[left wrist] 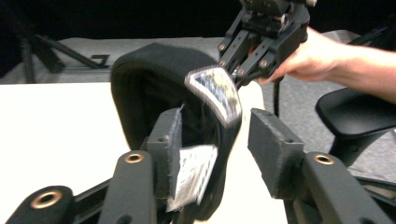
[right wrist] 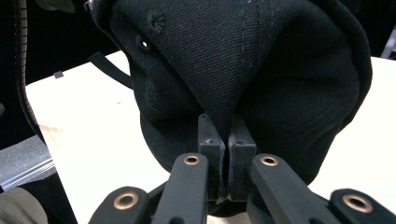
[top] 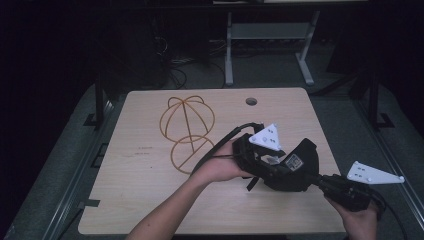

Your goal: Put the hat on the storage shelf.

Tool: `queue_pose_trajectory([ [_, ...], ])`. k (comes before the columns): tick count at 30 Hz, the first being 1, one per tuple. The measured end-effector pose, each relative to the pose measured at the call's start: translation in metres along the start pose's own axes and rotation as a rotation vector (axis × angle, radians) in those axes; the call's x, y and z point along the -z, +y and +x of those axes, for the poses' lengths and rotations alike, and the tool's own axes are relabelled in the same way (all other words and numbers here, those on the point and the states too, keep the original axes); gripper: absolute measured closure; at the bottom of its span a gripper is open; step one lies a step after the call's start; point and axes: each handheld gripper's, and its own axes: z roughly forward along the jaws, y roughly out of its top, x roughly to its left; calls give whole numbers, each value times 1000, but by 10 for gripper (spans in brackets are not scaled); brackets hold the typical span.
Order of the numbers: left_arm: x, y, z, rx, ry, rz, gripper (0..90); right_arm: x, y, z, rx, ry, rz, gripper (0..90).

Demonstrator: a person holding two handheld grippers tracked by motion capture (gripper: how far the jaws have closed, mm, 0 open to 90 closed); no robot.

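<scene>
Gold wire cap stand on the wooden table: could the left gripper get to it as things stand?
Probably yes. The left gripper stands open around the black fabric cap's edge, pads not pressing; the right gripper pinches the cap. Bare wooden table separates it from the gold wire cap stand.

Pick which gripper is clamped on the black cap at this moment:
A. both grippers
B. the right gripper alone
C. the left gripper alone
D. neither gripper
B: the right gripper pinches a fold of the black cap between closed pads, while the left gripper stands open around the cap's edge.
</scene>
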Motion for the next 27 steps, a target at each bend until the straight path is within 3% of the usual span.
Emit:
queue_pose_trajectory([
  [10, 26, -38, 1, 41, 84, 15, 454, -6, 8, -14, 4, 20, 77, 871],
  [17, 36, -65, 1, 86, 107, 12, 440, -5, 12, -21, -14, 26, 76, 871],
  [27, 38, -104, -8, 121, 132, 35, 422, -1, 26, -33, -1, 43, 98, 870],
])
